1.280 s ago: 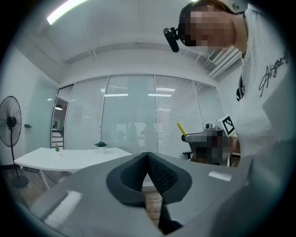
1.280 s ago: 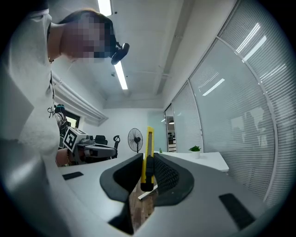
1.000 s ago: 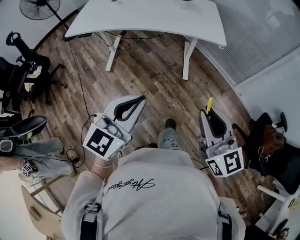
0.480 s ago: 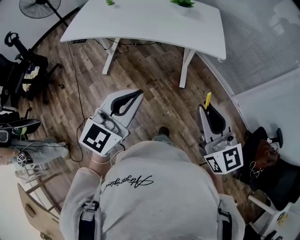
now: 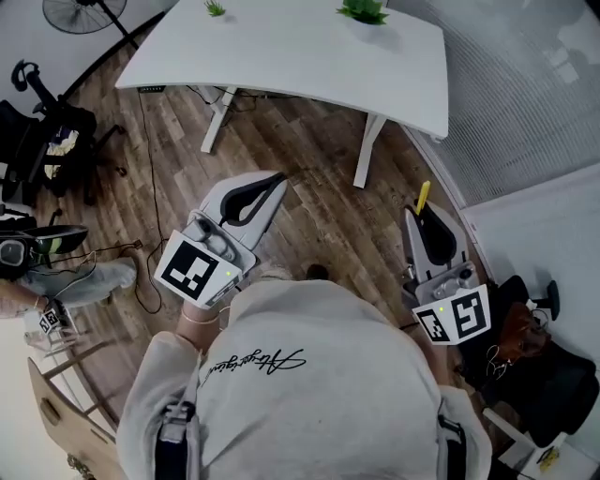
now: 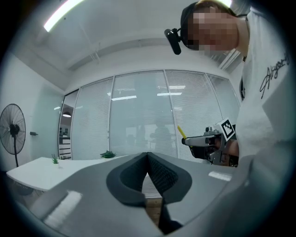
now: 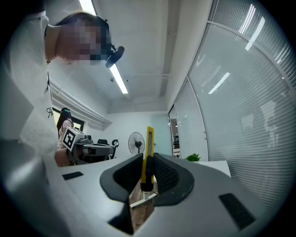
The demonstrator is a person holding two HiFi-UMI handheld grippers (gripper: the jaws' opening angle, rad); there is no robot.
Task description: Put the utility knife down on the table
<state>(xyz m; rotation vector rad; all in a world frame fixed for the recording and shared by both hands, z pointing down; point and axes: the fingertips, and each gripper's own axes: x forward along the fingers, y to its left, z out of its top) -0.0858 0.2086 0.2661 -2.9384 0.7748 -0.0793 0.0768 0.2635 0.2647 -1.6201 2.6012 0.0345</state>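
My right gripper (image 5: 422, 220) has its jaws pinching the knife (image 7: 148, 155) at the head view's right, well apart from the table (image 5: 281, 56) at top. My left gripper (image 6: 148, 155) is empty, jaws pressed together. The pinch looks narrow, so a jolt could tip the knife loose onto the floor.

White table (image 5: 291, 52) with two green plants (image 5: 364, 9)

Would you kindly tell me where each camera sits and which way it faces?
Head view: on the person's head, facing steeply down at floor and white table; shoulders, left gripper and right gripper show.
Left gripper view: on that gripper, facing along its shut jaws towards the glass wall; torso at right.
Right gripper view: along jaws gripping the utility knife; torso at left.
Shared: all three show the table.
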